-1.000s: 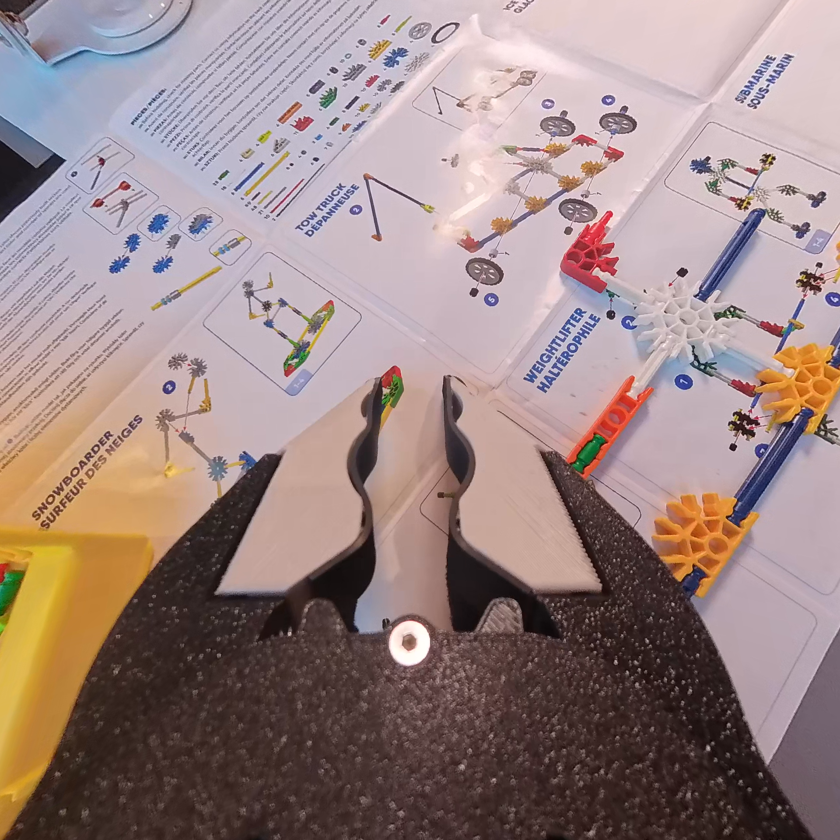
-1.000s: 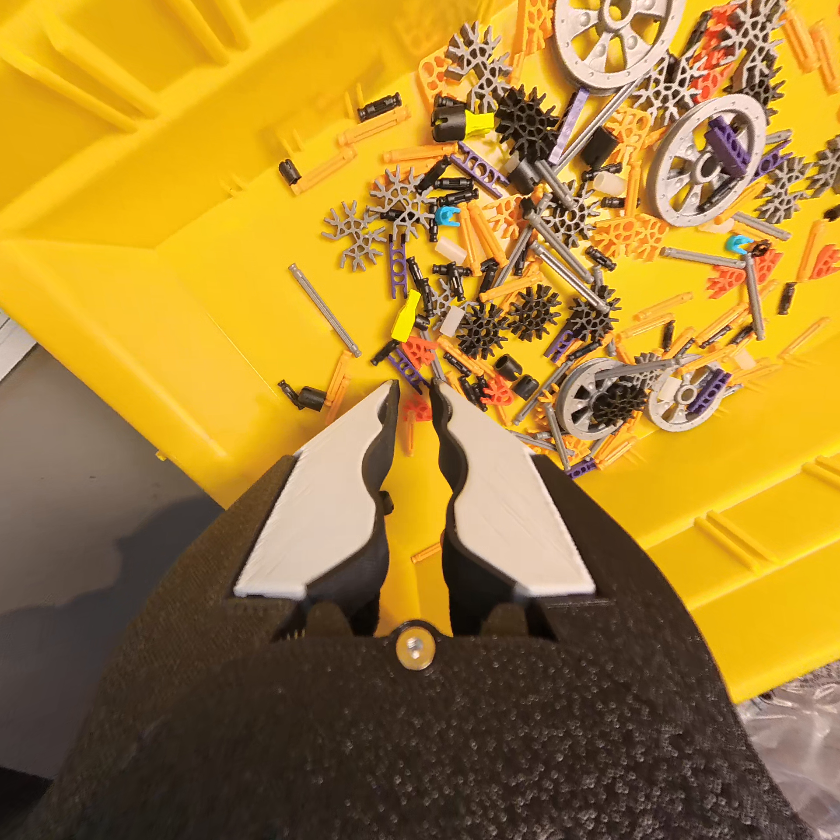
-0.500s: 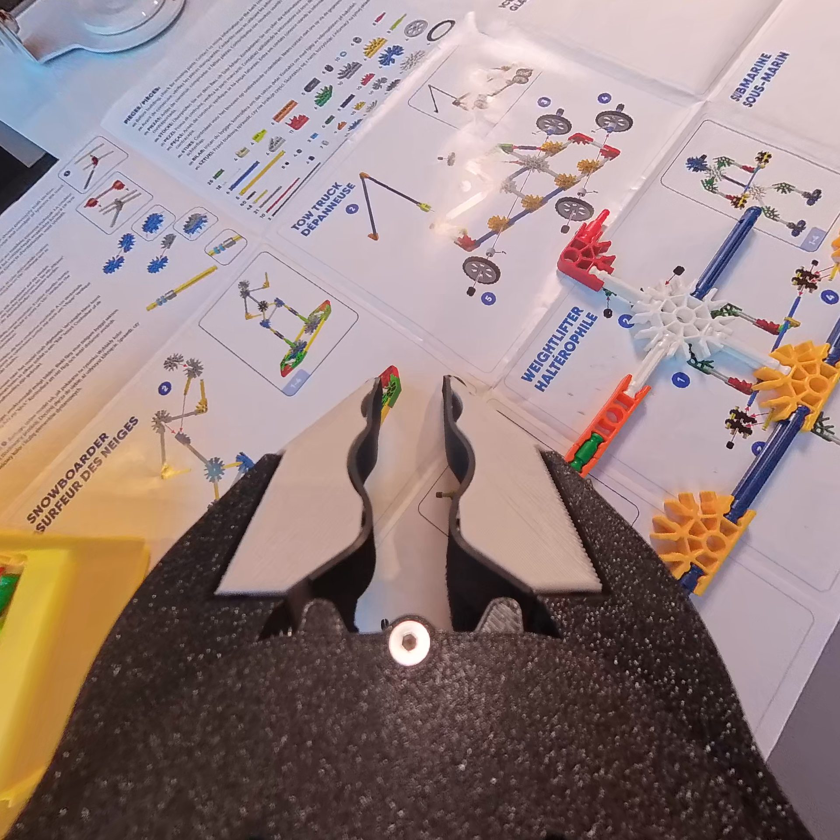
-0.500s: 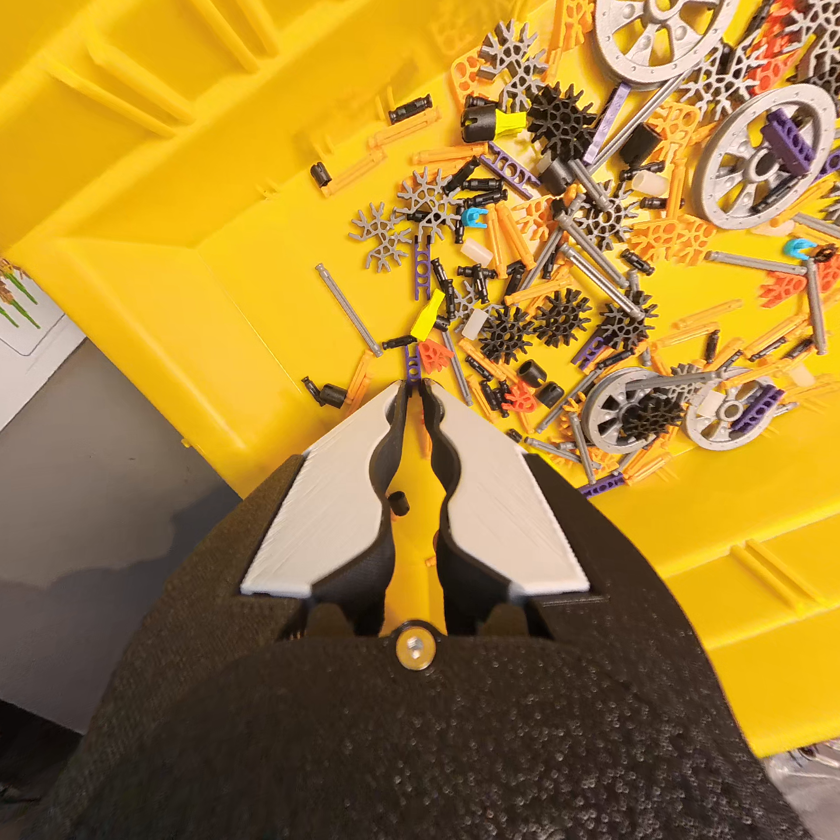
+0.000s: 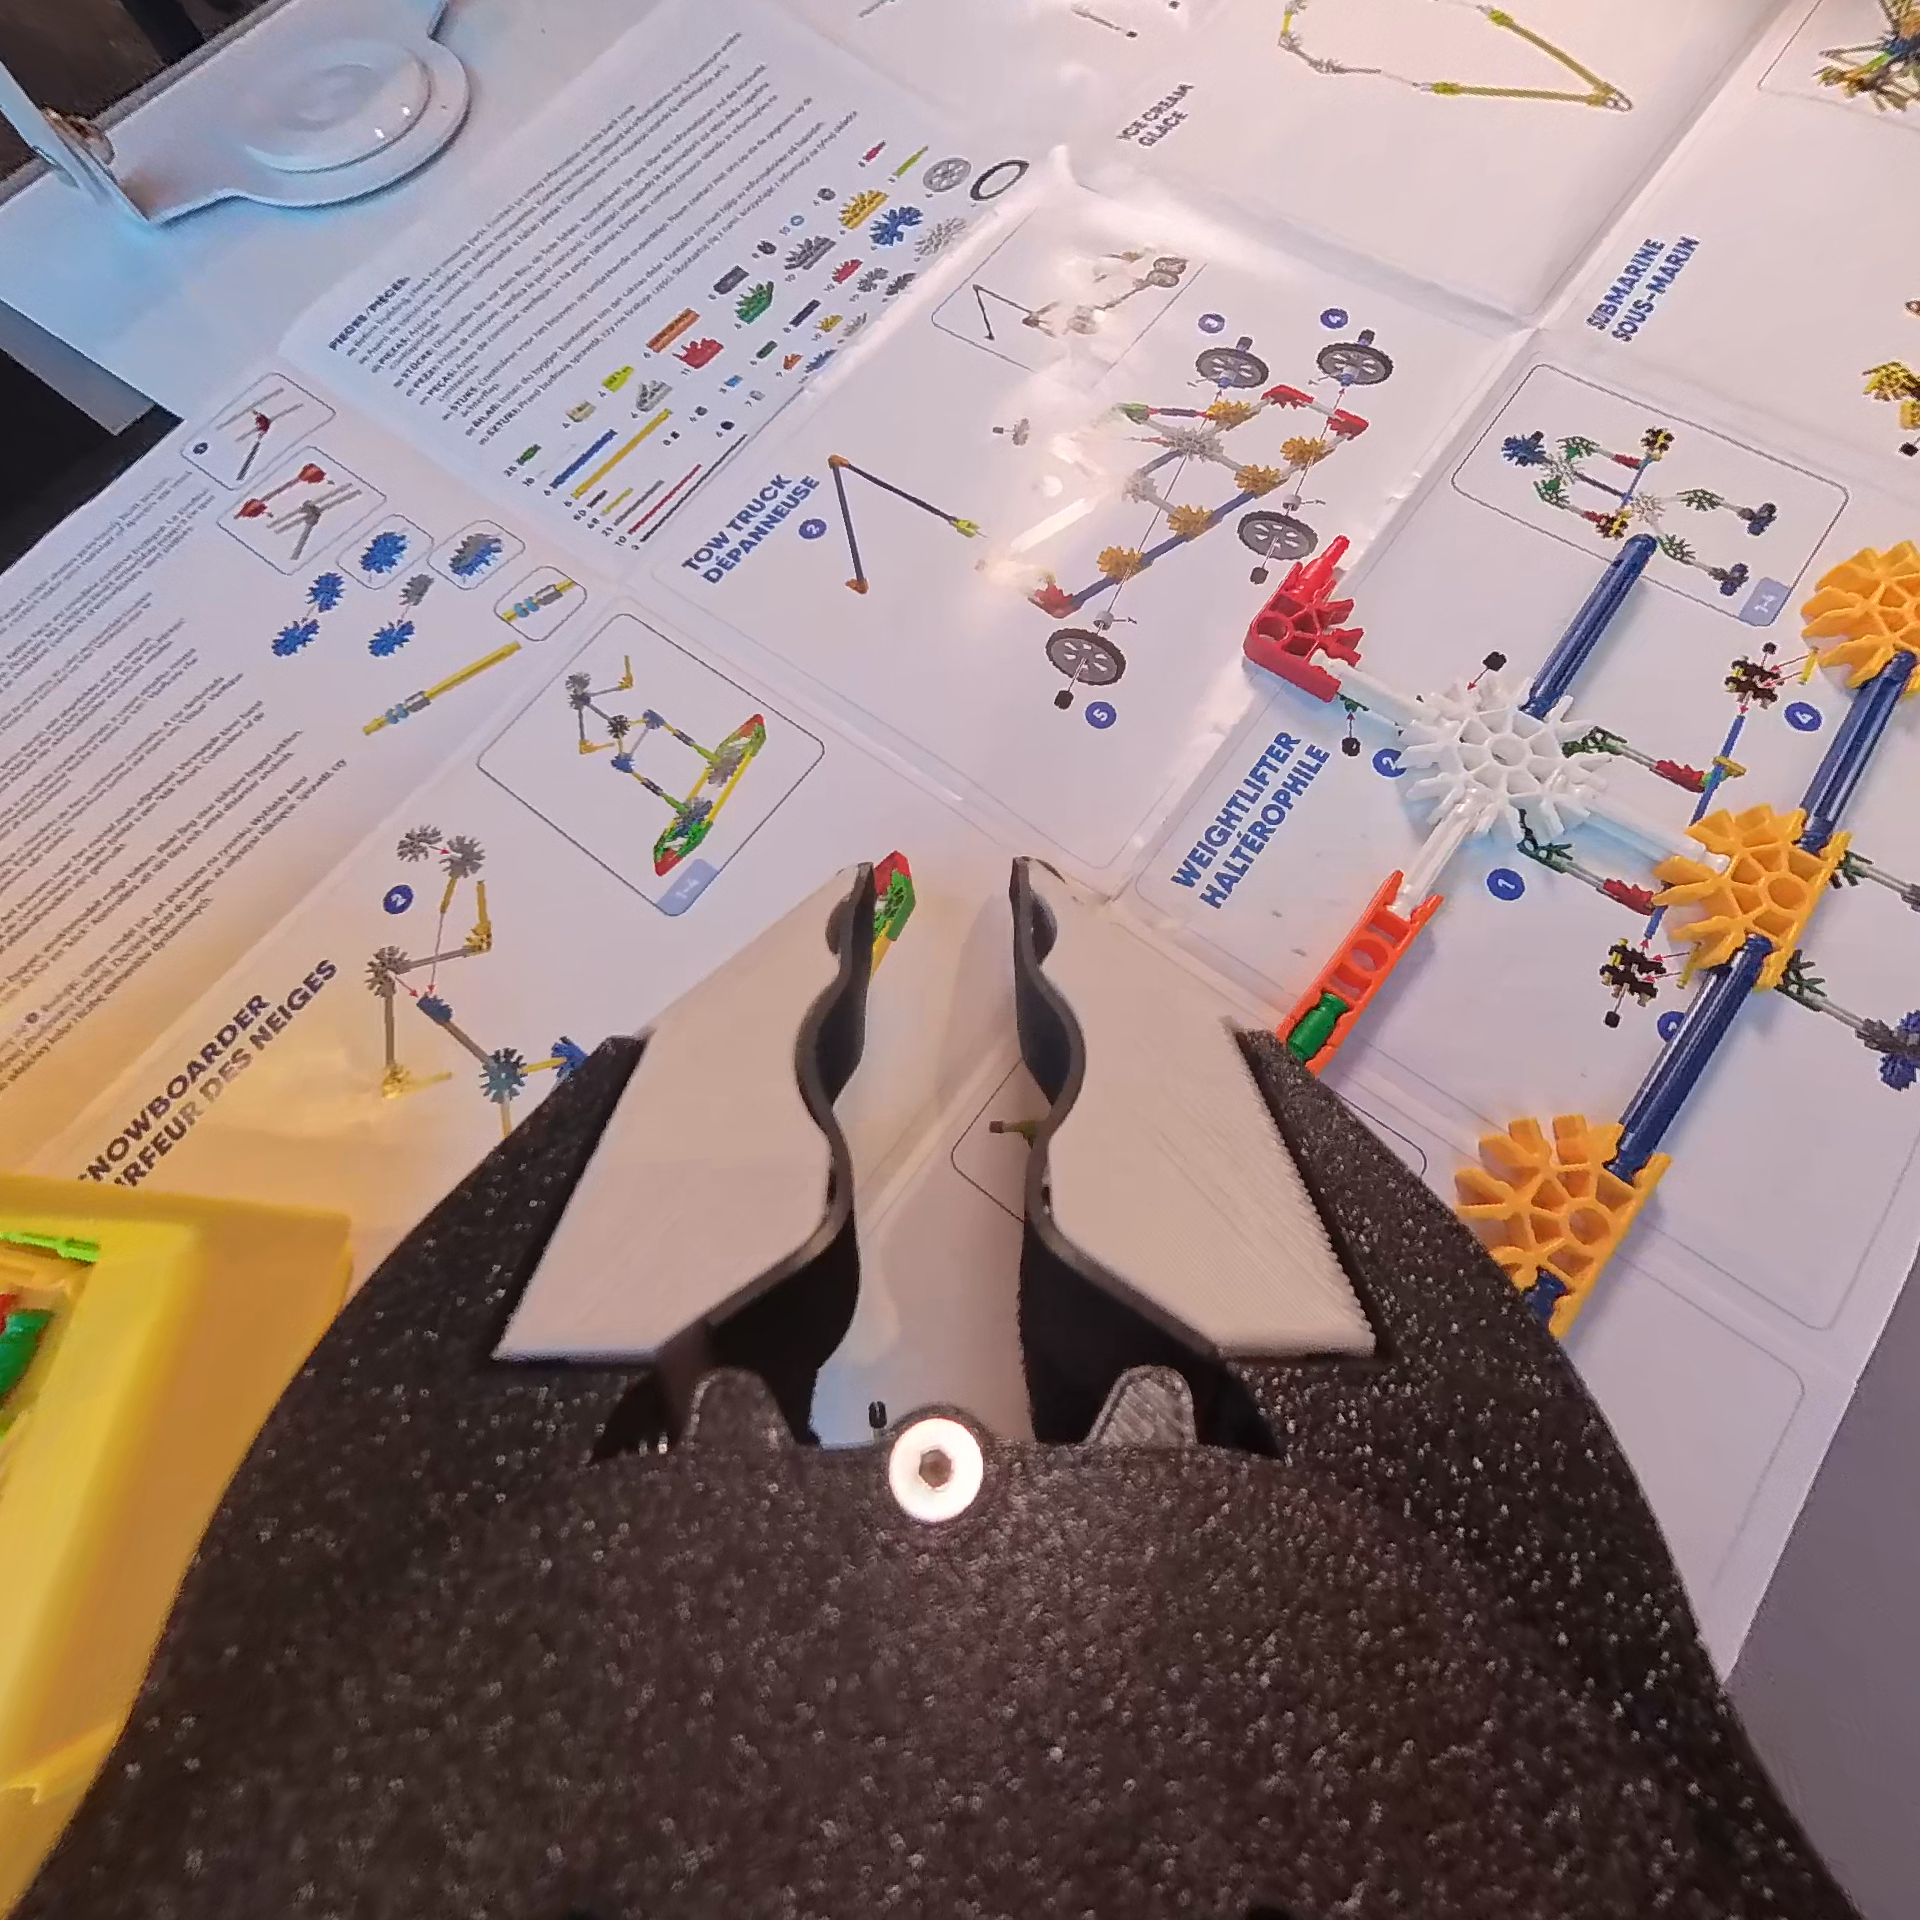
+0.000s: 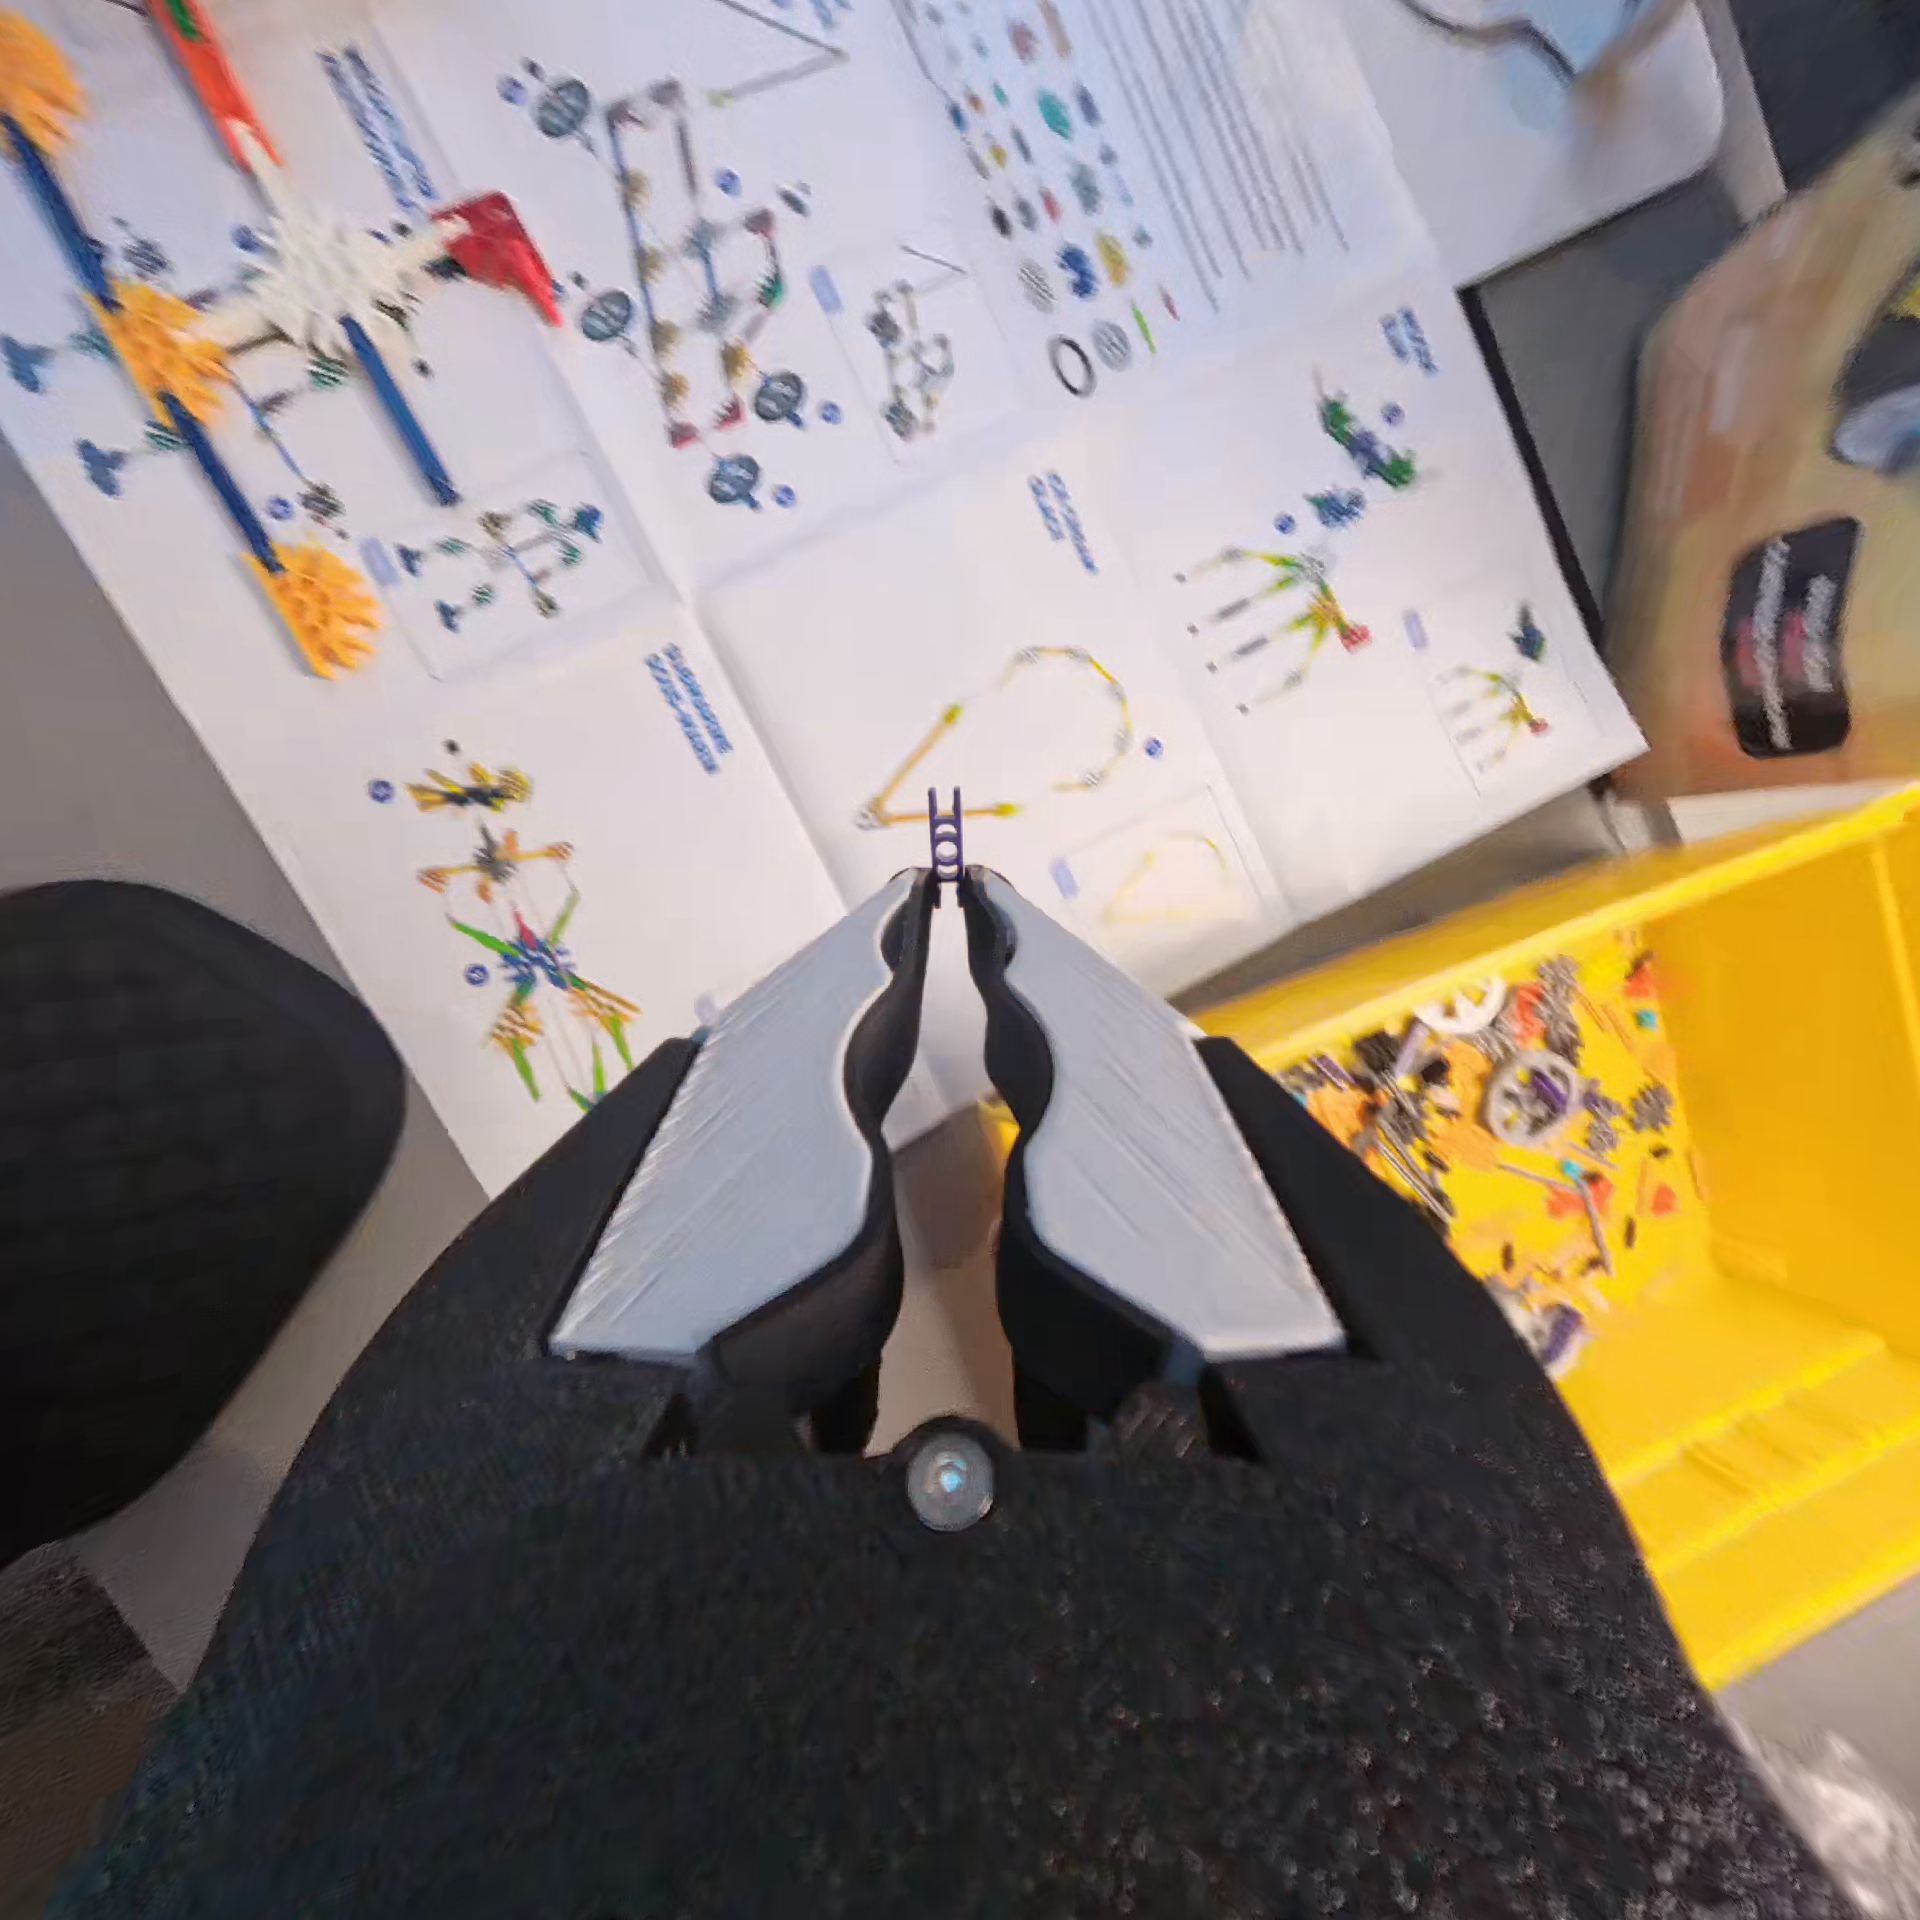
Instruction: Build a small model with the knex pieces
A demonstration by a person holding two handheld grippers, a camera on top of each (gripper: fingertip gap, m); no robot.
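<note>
Purple connector (image 6: 944, 844) in right claw (image 6: 943, 883) tips

My right gripper (image 6: 943, 883) is pinched on a small purple connector (image 6: 944, 840), a slim ladder-like piece that stands upright out of the fingertips, its forked end uppermost, held above the printed instruction sheet (image 6: 790, 665). My left gripper (image 5: 935, 883) hangs empty with its jaws parted over the same sheet (image 5: 935, 644). Nearest to it, off to the right, lies a partly built model (image 5: 1496, 748) flat on the paper: a white snowflake hub joined by white rods to a red corner connector (image 5: 1299, 644) and an orange connector (image 5: 1361, 966), with blue rods (image 5: 1579, 634) and yellow-orange connectors (image 5: 1756, 894) beside it.
</note>
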